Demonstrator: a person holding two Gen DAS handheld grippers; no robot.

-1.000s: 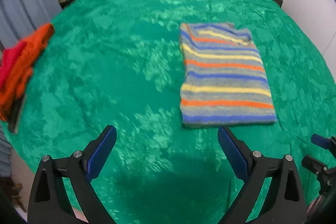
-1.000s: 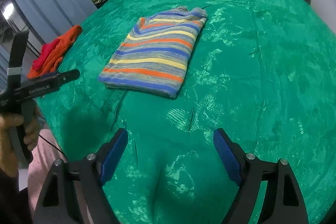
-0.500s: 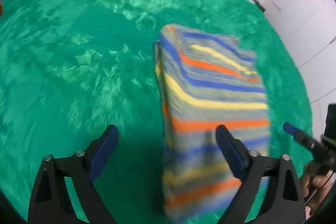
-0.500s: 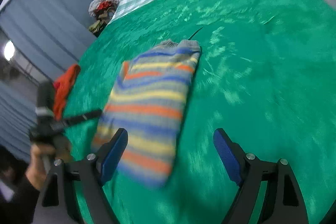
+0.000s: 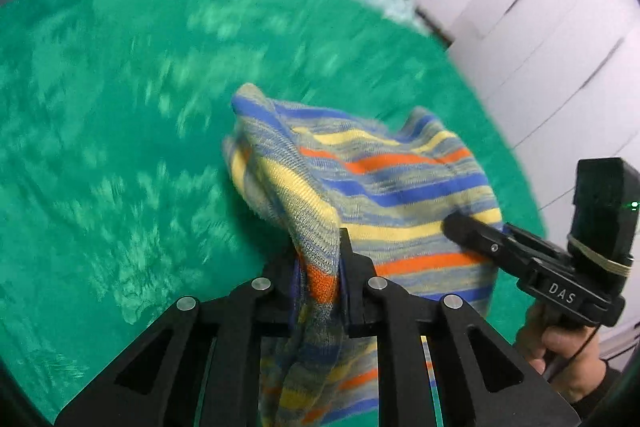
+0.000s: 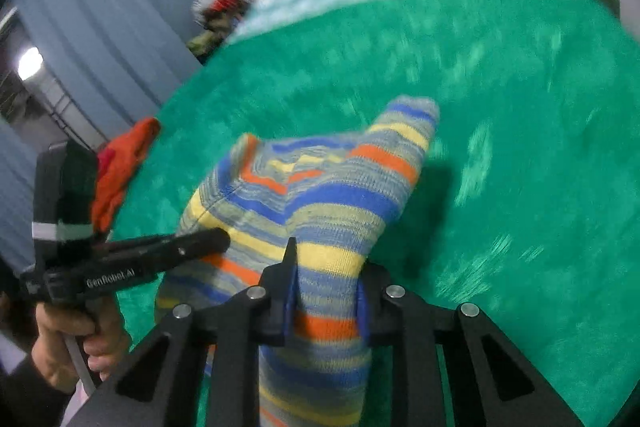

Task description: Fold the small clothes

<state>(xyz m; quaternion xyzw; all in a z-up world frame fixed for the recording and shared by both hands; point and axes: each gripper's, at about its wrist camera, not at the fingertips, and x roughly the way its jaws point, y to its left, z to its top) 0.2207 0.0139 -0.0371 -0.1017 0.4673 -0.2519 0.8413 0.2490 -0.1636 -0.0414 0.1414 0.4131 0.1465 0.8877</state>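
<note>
From the left wrist view, our left gripper (image 5: 320,267) has just been closing and now pinches the near left edge of the striped sweater (image 5: 384,179), which bunches up off the green bedspread (image 5: 120,107). At right, the right gripper (image 5: 460,227) reaches into the same garment. We judge that both pinches should stay firm and level with each other.

From the right wrist view, our right gripper (image 6: 326,291) has also just been closing, its jaws clamped on the sweater's near right edge. For a clean fold, we should carry both corners forward together and lay them flat toward the far edge.
</note>
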